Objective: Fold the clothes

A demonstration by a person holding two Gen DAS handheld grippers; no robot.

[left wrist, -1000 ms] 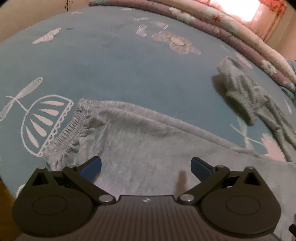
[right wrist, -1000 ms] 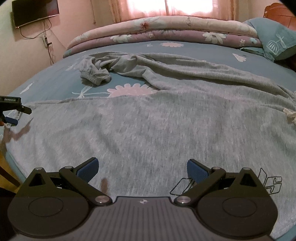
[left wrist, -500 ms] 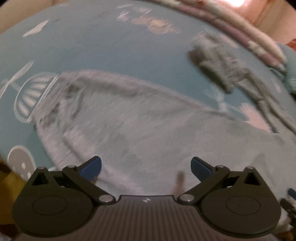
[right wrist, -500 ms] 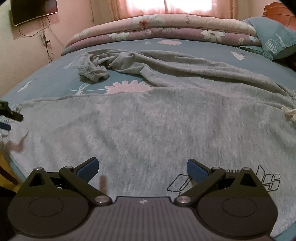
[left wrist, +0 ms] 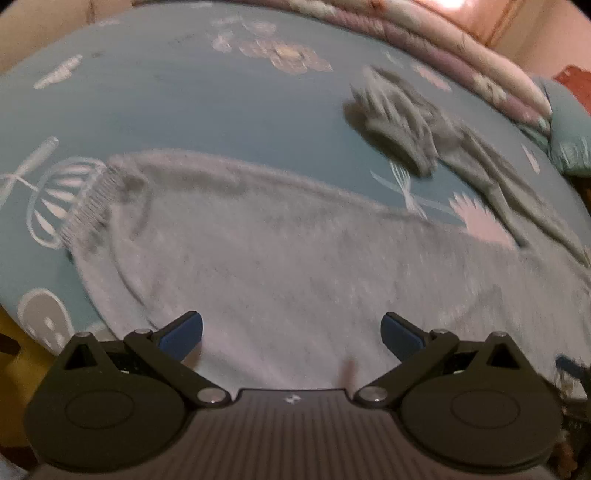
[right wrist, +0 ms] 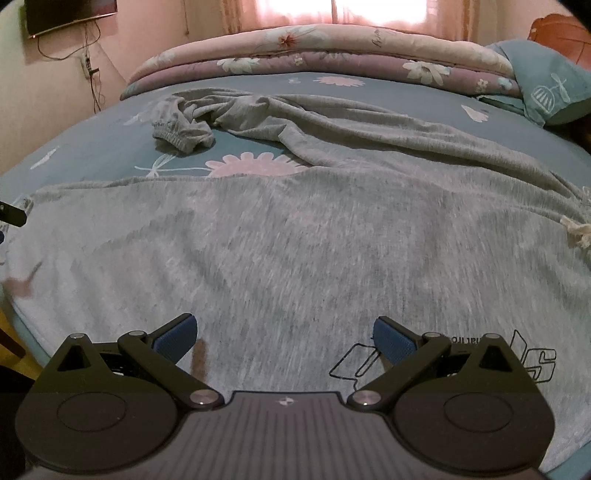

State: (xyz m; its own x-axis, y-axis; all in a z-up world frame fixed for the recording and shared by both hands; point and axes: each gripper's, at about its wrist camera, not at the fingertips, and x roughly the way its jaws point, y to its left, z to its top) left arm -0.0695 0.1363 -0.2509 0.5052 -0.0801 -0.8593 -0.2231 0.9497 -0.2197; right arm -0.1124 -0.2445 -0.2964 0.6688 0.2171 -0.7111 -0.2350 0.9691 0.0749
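- While both my claws hang over the grey pants (right wrist: 295, 240) on the bed (right wrist: 92, 155), nothing's gripped.
- Left claw (left wrist: 291, 328): jaws spread wide.
- Right claw (right wrist: 284, 332): same.

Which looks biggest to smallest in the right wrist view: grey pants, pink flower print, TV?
1. grey pants, spread across most of the bed
2. pink flower print
3. TV, though it is cut off at the frame edge and farthest away, so unsure
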